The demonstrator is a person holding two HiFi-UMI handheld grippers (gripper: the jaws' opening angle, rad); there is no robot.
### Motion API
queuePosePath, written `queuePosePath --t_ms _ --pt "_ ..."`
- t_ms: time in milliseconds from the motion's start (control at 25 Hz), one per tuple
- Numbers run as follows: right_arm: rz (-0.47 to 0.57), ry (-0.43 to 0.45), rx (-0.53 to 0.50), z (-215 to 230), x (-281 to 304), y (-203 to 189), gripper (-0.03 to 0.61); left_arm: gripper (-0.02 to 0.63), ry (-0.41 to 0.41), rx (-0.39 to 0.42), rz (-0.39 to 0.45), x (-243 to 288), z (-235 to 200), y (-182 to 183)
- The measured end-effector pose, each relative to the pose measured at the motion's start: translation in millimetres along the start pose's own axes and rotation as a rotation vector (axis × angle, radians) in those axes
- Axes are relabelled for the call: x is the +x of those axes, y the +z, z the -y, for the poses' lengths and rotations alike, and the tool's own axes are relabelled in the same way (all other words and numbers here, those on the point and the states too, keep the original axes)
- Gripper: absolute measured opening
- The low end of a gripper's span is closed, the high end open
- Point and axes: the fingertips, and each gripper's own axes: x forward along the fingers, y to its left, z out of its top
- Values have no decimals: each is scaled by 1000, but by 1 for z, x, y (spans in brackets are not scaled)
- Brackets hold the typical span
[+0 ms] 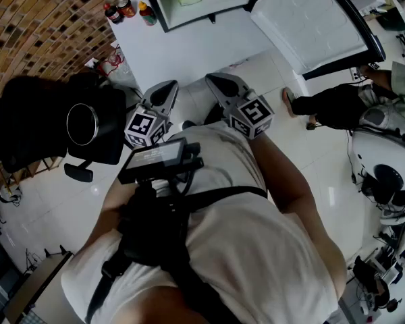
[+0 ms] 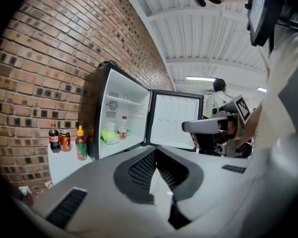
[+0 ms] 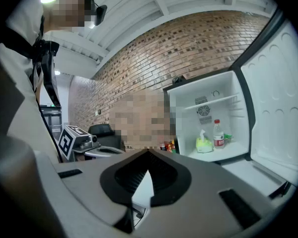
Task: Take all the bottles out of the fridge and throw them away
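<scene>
While the fridge [image 1: 206, 7] stands well ahead with its door [image 1: 310, 19] swung wide, the head view shows the left gripper [image 1: 164, 92] and right gripper [image 1: 221, 85] held side by side at the person's chest. Both are aimed toward the fridge, which looks like a ready pose before a reach. In the left gripper view that tool's jaws meet at the tips with nothing between them. Beyond them, the one bottle [image 2: 122, 127] that can be made out stands upright on the fridge floor, just right of a green tissue pack [image 2: 108, 137]. A cola bottle [image 2: 54, 138], can [image 2: 64, 141] and sauce bottle [image 2: 80, 144] sit outside, left of the fridge, so they are probably not part of the job. In the right gripper view its jaws are likewise pressed together and empty, pointing a little left of the fridge, where the bottle stands beside the pack. Nothing seems to have been taken out yet, and either tool must spread its jaws before it can grasp the bottle.
</scene>
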Motion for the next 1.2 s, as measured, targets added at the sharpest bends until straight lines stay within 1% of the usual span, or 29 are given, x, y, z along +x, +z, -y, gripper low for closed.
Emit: queuePosePath --t_ms 160,360,640,840,1000,1200 --pt "-10 3 12 19 12 0 -12 0 2 -1 -17 14 -9 2" --pt "-17 41 29 39 37 1 -12 0 41 -21 -49 30 -29 2" --pt "-6 58 55 90 55 14 -12 0 45 -14 -69 76 -42 22" --pt "8 52 70 131 57 22 -12 0 39 6 -85 114 -48 39" --pt "27 47 78 166 58 37 -12 0 28 40 -86 148 -56 49" --pt "31 62 86 202 62 46 -12 0 22 70 -94 190 -61 65"
